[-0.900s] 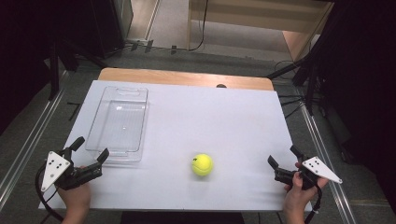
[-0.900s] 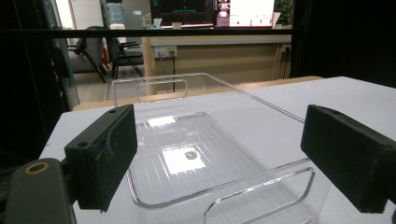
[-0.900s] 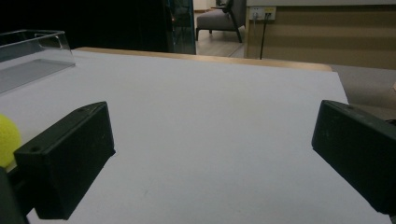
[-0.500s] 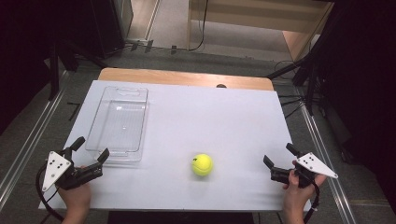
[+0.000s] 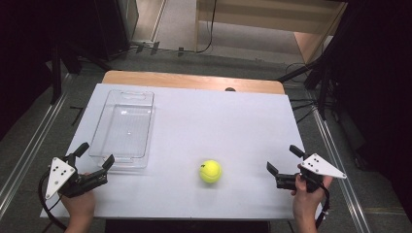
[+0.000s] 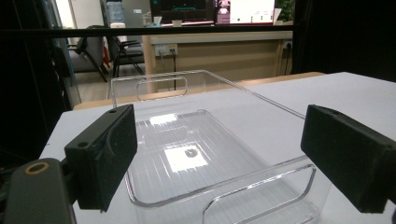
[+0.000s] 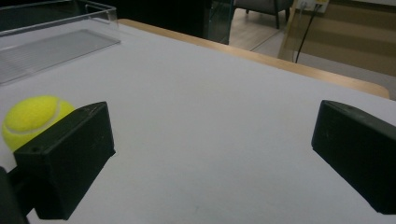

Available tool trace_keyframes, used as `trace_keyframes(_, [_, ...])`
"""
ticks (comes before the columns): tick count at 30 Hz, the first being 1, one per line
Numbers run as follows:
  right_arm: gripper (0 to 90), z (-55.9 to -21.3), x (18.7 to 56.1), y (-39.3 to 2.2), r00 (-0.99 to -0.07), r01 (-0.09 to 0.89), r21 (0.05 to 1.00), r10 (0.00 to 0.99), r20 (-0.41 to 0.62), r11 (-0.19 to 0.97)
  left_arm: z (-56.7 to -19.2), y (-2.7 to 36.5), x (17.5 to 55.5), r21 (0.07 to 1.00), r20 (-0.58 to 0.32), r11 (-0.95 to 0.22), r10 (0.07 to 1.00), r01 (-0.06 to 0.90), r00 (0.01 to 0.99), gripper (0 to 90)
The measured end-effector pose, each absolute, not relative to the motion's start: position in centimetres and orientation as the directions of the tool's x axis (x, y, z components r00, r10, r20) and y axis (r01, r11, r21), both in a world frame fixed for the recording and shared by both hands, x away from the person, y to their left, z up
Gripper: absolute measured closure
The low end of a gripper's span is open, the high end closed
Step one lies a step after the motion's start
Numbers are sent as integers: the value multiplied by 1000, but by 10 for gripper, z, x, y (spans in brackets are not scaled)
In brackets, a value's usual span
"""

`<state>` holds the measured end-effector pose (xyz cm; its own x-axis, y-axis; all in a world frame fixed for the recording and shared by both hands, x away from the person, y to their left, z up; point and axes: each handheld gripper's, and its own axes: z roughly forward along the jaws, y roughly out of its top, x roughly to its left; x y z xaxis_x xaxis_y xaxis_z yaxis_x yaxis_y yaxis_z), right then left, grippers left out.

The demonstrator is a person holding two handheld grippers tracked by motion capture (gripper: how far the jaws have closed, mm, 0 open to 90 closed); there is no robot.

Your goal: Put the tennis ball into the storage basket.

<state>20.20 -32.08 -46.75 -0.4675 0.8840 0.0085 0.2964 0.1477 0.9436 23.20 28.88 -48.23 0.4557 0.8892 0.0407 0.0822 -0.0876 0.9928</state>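
Right gripper (image 5: 284,167) stood wide open and empty near the table's (image 5: 243,116) right edge, jaws facing the ball (image 5: 210,171), which lay apart on the near centre of the table. Left gripper (image 5: 94,156) was open too, just short of the bin's (image 5: 124,127) near wall. Judged step: approach to the ball. Next move called for a level leftward reach, then closing. Bare surface lay between; the near edge ran close.

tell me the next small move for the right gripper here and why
Probably slide the right gripper toward the tennis ball and line its open jaws up around it. The ball lies loose on the white table, apart from both grippers and nearest the right one, whose jaws hold nothing.
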Motion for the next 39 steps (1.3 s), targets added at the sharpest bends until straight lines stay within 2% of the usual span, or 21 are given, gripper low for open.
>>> trace_keyframes(17, [0,-450,218,-293,-572,337,911,820,-1,237,-483,288,232,993,42,-90,887,82,460,113])
trace_keyframes(39, [0,-442,238,-260,-660,376,868,751,4,326,-483,289,233,993,36,-85,884,84,467,113])
